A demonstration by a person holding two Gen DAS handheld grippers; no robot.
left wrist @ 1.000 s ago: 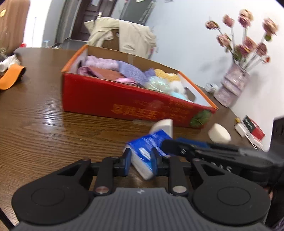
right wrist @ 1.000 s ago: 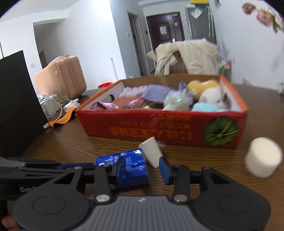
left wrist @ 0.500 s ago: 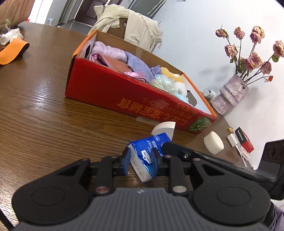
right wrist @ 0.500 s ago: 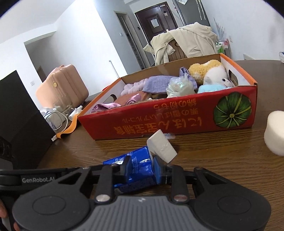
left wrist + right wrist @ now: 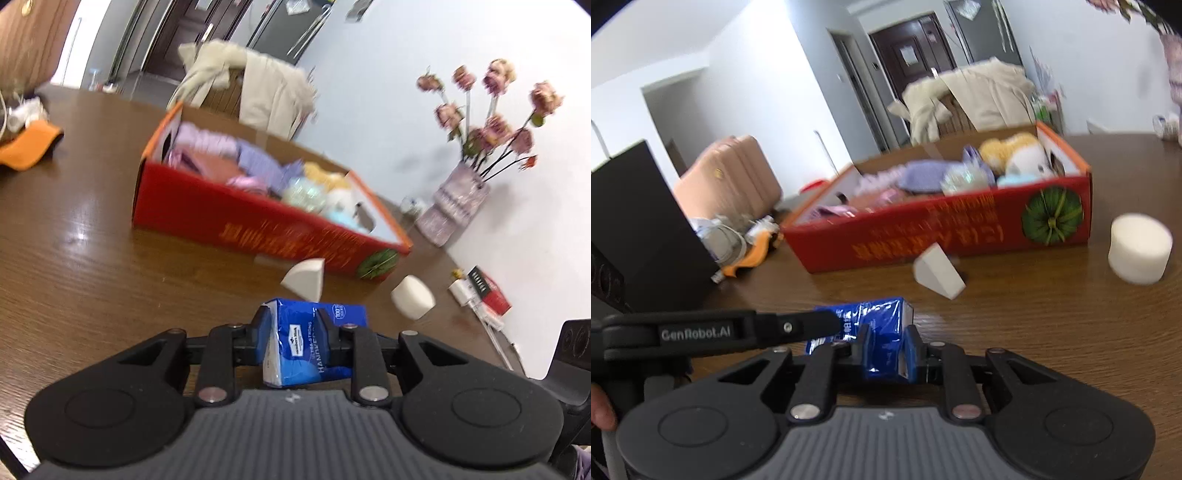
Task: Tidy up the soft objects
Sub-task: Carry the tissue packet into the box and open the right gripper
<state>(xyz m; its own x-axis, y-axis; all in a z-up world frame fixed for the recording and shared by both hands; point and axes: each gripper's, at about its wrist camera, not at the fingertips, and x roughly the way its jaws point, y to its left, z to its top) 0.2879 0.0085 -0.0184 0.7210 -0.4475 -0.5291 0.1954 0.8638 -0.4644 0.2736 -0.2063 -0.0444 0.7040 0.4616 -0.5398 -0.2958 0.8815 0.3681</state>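
A blue tissue pack (image 5: 314,343) is held above the wooden table. My left gripper (image 5: 293,334) is shut on one end of it. My right gripper (image 5: 884,347) is shut on the other end, seen in the right wrist view (image 5: 875,332). The left gripper's body reaches in from the left of the right wrist view. A red cardboard box (image 5: 258,225) full of cloths and plush toys stands beyond, also in the right wrist view (image 5: 942,229). A white wedge sponge (image 5: 306,282) and a white cylinder sponge (image 5: 413,301) lie in front of the box.
A vase of dried roses (image 5: 456,208) stands at the table's right, against the wall. Small boxes and a cable (image 5: 484,293) lie near it. An orange cap (image 5: 27,147) lies far left. A black box (image 5: 635,229) and a pink suitcase (image 5: 731,184) stand left.
Both grippers have closed on the tissue pack and lifted it off the table; it now stands more upright between the left fingers. The sponges have not moved.
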